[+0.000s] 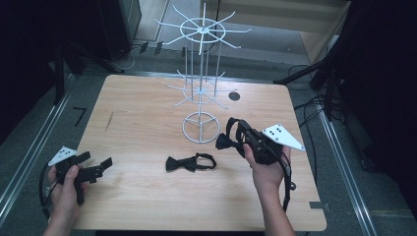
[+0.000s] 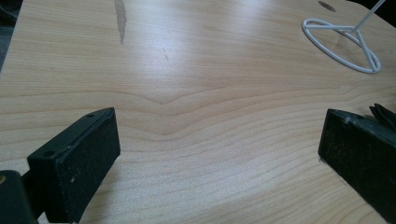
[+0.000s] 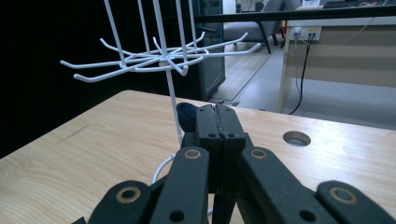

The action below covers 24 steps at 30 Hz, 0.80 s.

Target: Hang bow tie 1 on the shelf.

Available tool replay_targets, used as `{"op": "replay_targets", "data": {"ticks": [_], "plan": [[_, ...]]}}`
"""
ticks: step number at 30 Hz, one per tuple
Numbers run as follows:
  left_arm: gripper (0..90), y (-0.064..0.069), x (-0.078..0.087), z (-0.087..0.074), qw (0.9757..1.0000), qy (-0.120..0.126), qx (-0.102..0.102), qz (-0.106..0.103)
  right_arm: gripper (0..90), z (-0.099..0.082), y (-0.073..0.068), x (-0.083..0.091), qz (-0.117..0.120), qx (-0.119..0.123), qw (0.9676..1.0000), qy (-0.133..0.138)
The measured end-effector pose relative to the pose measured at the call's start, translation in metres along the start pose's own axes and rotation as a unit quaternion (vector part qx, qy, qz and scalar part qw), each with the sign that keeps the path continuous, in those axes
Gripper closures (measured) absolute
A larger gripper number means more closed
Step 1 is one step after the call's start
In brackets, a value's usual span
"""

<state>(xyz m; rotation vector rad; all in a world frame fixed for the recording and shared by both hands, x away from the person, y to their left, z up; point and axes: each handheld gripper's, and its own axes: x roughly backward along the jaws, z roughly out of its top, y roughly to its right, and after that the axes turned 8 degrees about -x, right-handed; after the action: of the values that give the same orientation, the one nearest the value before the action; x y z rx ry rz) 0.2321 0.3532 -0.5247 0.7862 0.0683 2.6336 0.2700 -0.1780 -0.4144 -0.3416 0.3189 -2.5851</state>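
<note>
In the high view the right gripper (image 1: 227,140) is lifted a little above the bench (image 1: 137,123), right of centre in the frame, and its jaws are closed on a dark bow tie (image 1: 231,133) whose strap loops up beside them. The right gripper view (image 3: 218,122) confirms this: the two black pads are pressed flat together and a bit of dark blue cloth (image 3: 186,116) comes out at their left side. The relation that matters most is between this held tie and the white wire rack (image 1: 201,83), which stands on its ring base just to the upper left of the jaws in the high view. In the right gripper view the lower ring of hooks (image 3: 159,58) spreads above and slightly left of the pads, so I judge that the tie must go up and to the left to reach a hook. A second bow tie (image 1: 191,162) lies flat on the bench in the lower middle of the high view, with its long axis going left to right, between the two hands and somewhat nearer to the right one. The left gripper (image 1: 96,166) rests low at the lower left, its jaws wide open with only bare wood between them. No container is on the bench, and every hook that I can see is bare.
</note>
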Motion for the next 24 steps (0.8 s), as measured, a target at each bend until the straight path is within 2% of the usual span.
{"op": "replay_targets", "data": {"ticks": [24], "plan": [[0.0,0.000,0.000,0.000,1.0000,0.000,0.000,0.000,90.0,0.019,-0.014,-0.009,0.020,0.006,0.9997,0.011]]}}
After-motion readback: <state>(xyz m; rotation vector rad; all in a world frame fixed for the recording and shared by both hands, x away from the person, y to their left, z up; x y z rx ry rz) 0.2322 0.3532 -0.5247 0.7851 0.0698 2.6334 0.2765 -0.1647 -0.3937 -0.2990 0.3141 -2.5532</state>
